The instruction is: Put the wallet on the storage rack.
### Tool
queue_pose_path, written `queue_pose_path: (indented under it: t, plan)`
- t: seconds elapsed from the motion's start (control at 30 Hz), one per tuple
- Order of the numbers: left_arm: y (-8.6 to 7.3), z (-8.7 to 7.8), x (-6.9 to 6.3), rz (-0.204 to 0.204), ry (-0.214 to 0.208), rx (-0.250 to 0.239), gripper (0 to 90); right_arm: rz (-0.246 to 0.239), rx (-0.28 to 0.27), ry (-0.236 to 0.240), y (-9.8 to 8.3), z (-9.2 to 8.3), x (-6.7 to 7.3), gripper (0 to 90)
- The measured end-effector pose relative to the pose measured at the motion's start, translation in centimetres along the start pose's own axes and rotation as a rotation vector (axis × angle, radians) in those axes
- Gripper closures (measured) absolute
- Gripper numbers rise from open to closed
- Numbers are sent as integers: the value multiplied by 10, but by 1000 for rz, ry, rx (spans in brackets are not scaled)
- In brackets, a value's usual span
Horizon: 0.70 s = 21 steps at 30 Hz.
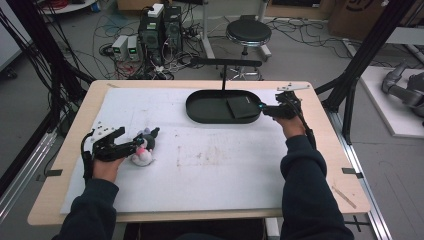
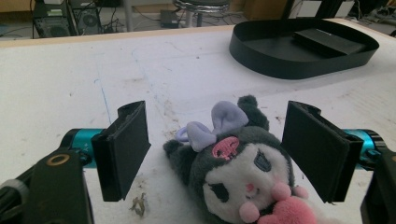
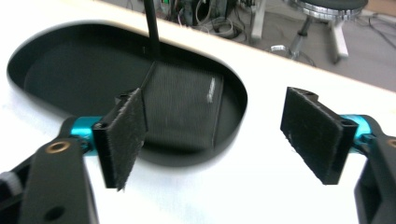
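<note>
A small plush toy (image 1: pixel 143 150) (image 2: pixel 238 172) with a dark hood, white face and lilac bow lies on the white mat at the left. My left gripper (image 1: pixel 129 140) (image 2: pixel 217 149) is open with the toy's head between its jaws. Its left pad (image 2: pixel 123 149) stands clear of the plush and its right pad sits close beside the head. A black oval tray (image 1: pixel 200 107) (image 2: pixel 280 65) (image 3: pixel 56 70) sits at the back centre, holding a flat black pouch (image 1: pixel 241 106) (image 2: pixel 327 39) (image 3: pixel 182 107). My right gripper (image 1: pixel 265 107) (image 3: pixel 212 135) hovers open at the tray's right end, nothing between its pads.
A thin black post (image 1: pixel 223 75) with a crossbar rises from the tray's far rim. The white mat (image 1: pixel 200 165) covers most of the wooden table. Behind the table are a stool (image 1: pixel 248 32), computer boxes (image 1: pixel 160 27) and cables on the floor.
</note>
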State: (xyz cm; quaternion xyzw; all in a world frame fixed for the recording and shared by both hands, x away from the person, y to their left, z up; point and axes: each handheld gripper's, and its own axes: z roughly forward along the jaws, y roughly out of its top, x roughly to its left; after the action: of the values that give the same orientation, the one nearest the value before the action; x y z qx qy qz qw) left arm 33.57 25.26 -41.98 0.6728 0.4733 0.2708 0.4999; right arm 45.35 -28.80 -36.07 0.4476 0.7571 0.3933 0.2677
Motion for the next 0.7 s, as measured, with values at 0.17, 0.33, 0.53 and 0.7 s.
queue_pose_path:
  t: [0.17, 0.33, 0.53, 0.7]
  plan:
    - [2, 0, 1, -3, 0, -21, 227, -46, -29, 3, -36, -41, 3, 223]
    - [3, 4, 1, -11, -9, -29, 227, -62, -38, 1, -61, -61, 11, 223]
    - [4, 8, -1, -3, -14, -30, 230, -36, -39, -7, -72, -64, 12, 219]
    - [5, 7, -1, -4, -9, -29, 230, -21, -38, -8, -75, -63, 9, 219]
